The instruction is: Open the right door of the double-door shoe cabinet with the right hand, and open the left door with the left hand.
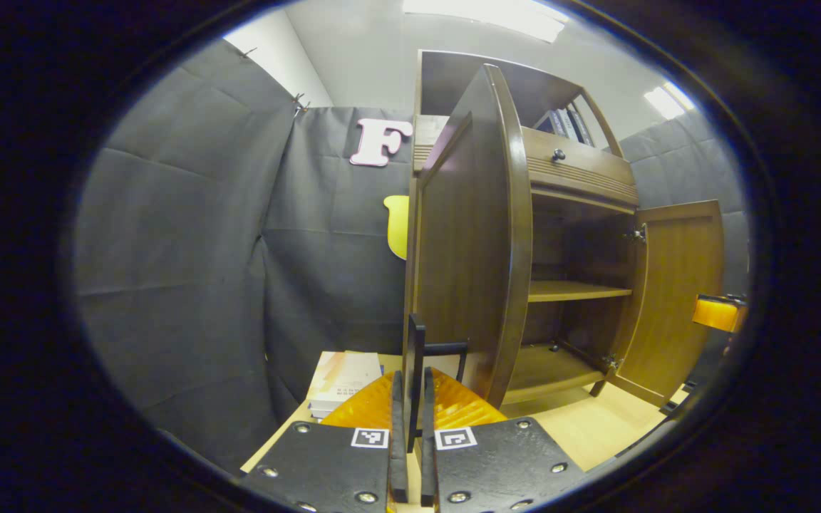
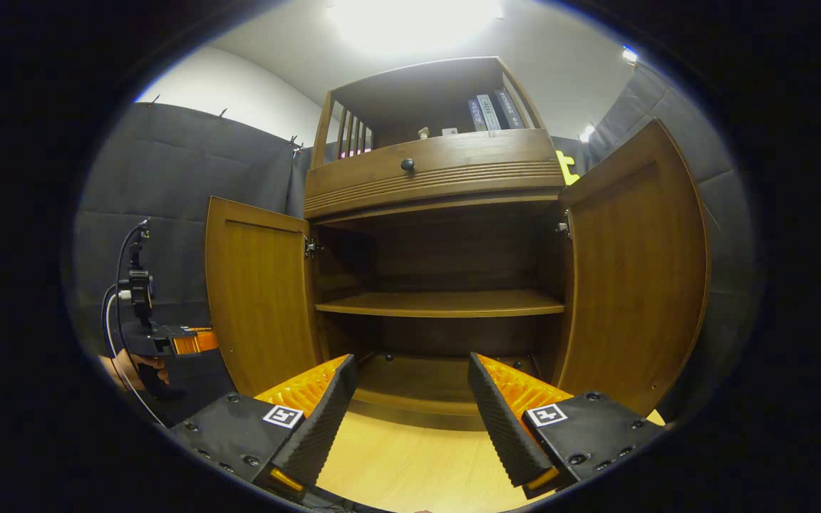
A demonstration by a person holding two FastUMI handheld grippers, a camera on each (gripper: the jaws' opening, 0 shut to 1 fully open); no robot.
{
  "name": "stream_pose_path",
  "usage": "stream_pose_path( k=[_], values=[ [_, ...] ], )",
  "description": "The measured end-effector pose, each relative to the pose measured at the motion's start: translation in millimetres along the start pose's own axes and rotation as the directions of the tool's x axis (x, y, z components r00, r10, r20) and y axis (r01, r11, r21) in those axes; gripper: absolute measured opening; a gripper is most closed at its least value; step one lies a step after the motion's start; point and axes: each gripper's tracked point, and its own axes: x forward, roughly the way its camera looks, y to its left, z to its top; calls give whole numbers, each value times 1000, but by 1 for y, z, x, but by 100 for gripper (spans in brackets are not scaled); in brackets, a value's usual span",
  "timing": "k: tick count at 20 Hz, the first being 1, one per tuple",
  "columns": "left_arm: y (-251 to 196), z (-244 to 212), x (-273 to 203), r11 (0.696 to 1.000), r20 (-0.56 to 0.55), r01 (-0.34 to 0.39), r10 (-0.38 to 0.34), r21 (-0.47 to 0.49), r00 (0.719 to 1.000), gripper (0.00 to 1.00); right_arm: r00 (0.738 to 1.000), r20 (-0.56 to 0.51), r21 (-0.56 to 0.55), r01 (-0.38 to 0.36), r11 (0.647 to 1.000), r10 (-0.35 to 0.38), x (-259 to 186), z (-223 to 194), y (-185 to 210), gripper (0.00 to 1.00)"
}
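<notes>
Both doors of the shoe cabinet [image 2: 446, 235] stand open on the pale surface [image 2: 410, 463].

My left tongs [image 1: 410, 427] are pressed together on the dark vertical handle [image 1: 416, 370] of the left door [image 1: 471, 235], which swings out edge-on toward me, long axis upright. My right tongs [image 2: 407, 406] are spread wide, touching nothing, facing the open interior and its shelf [image 2: 442, 304]; the right door [image 2: 635, 271] stands swung outward just beside them. A stack of books [image 1: 345, 381] lies left of the cabinet.
</notes>
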Motion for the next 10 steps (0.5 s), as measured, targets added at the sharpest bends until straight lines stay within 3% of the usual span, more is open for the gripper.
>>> stream_pose_path(
  k=[10],
  values=[
    [51, -15, -4, 999, -20, -18, 19, 45, 1000, 10, 999, 1, 1, 47, 999, -47, 11, 1, 14, 98]
  ],
)
